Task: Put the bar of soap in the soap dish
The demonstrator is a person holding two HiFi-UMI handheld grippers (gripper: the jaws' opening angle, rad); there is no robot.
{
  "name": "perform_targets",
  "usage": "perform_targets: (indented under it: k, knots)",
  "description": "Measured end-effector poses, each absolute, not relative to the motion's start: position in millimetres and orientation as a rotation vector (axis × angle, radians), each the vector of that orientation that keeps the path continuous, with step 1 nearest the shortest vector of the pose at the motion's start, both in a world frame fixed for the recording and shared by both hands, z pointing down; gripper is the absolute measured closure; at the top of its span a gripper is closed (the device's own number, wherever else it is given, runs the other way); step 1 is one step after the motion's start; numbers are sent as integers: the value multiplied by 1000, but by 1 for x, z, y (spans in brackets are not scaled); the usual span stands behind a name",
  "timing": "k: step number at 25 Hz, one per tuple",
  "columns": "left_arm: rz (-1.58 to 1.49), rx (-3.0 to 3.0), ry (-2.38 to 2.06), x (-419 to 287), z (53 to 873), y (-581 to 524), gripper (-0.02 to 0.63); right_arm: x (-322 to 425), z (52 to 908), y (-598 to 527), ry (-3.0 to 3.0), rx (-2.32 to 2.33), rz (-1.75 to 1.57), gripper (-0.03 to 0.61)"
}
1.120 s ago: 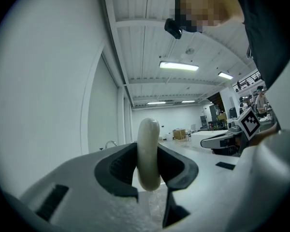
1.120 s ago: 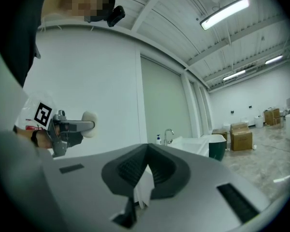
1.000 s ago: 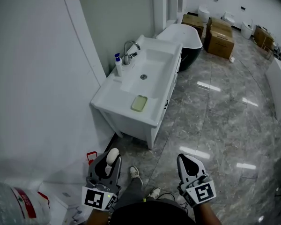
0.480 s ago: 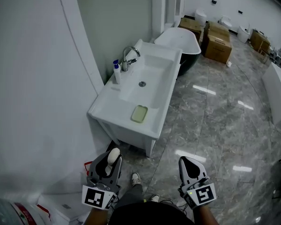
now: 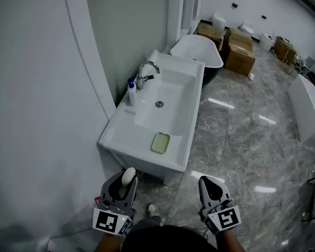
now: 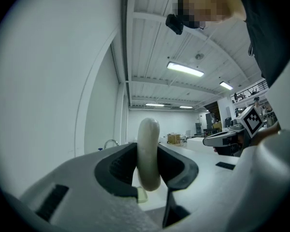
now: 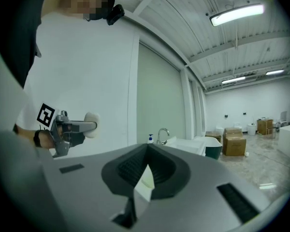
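Sink [image 5: 115,134] closer now; left gripper [image 5: 127,180] fingers clamped on soap bar [image 6: 148,151]; right gripper [image 5: 206,181] fingers together, empty.

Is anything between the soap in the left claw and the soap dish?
Nothing visible. The bar of soap is clamped in the left claw, and the green soap dish looks empty on the near rim of the sink. The bottle and tap stand behind it, by the wall.
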State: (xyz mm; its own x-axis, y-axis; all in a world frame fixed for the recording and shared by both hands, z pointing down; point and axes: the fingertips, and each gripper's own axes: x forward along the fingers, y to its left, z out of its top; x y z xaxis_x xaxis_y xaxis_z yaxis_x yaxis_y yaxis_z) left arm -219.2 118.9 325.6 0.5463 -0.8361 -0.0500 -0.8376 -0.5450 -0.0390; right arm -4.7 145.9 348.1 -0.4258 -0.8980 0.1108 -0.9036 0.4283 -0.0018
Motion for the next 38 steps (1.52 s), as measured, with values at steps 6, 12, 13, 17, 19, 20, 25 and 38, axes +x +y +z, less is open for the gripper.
perform_targets:
  k: [6, 12, 13, 17, 19, 20, 25, 38]
  knots:
    - [87, -2777, 1399, -243, 331, 83, 499, -49, 340, 109, -2559, 1635, 56, 568]
    - [156, -2809, 1385, -266, 332, 59, 499, -77, 337, 89, -2526, 1615, 39, 568]
    - [168, -2815, 1383, -268, 333, 55, 499, -79, 337, 86, -2518, 1613, 36, 568]
    - [186, -2842, 1362, -269, 336, 46, 499, -83, 335, 79, -2493, 1620, 34, 568]
    - [189, -2850, 1348, -269, 335, 43, 499, -84, 334, 75, -2485, 1627, 34, 568]
    - [189, -2851, 1345, -269, 335, 42, 499, -85, 334, 73, -2484, 1627, 33, 568]
    - [196, -2827, 1383, -275, 334, 32, 499, -89, 333, 60, -2512, 1605, 14, 568]
    - [173, -2724, 1511, -253, 324, 11, 499, -58, 327, 8, -2627, 1530, 0, 568]
